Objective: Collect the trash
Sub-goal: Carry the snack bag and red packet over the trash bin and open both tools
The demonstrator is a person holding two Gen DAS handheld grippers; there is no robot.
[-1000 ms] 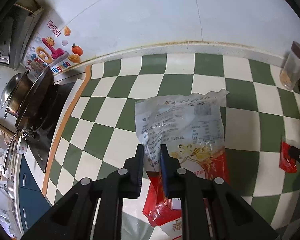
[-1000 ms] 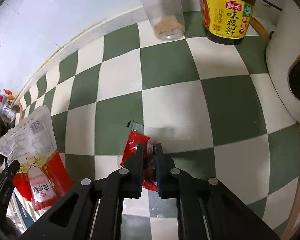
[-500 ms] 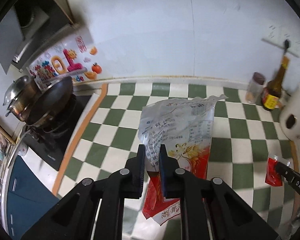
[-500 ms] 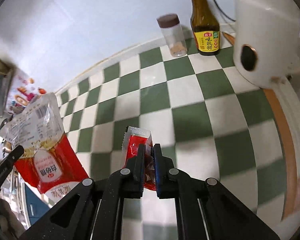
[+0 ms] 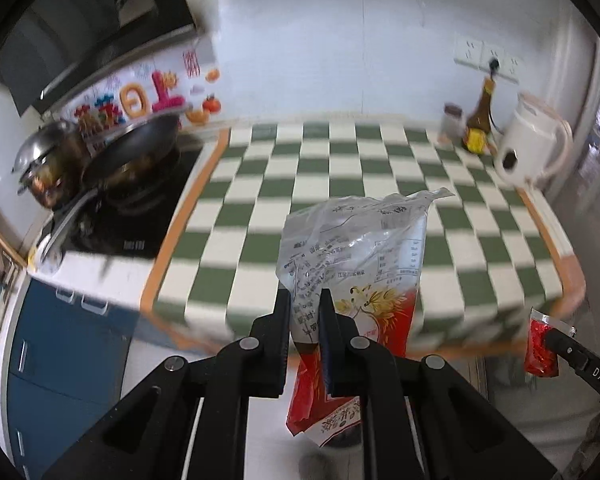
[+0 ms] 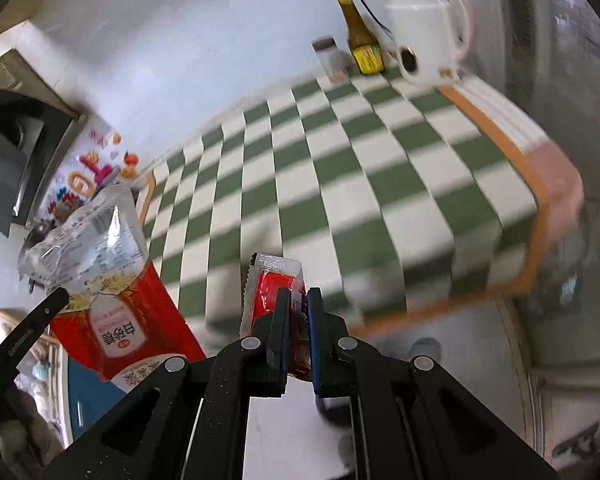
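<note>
I am carrying two pieces of trash, one in each gripper, both lifted clear of the kitchen counter.

My left gripper point(image 5: 305, 312) is clamped on an empty food bag point(image 5: 356, 256). The bag is clear and printed at the top, red with a gold grain picture lower down. It is crumpled and stands up in front of the jaws, with its red end hanging below them. My right gripper point(image 6: 298, 312) is pinched on a small red sauce packet point(image 6: 268, 284), which has a clear crimped edge along its top and left side. Most of the packet sticks out above and to the left of the jaws.

Behind both items lies the green and white checkered counter point(image 5: 340, 168), with an orange border. It looks bare in the middle. At its far right corner stand a white kettle point(image 5: 532, 148), a dark sauce bottle point(image 5: 478, 124) and a small clear jar point(image 5: 452, 120), close together against the wall. To the left is a black stove point(image 5: 132, 216) with a wok point(image 5: 136, 144) and a steel pot point(image 5: 40, 160). Blue cabinet doors point(image 5: 72, 340) sit below the counter.

I judge that the pick-up step is done and I am in the carrying step. The background is blurred, which fits fast movement.

The next move calls for finding a bin, but no bin shows clearly in either view. A dark shape sits below the bag in the left view, too hidden to name. Once above a bin, I would need to loosen each grip so the light, floppy pieces drop in rather than cling.
</note>
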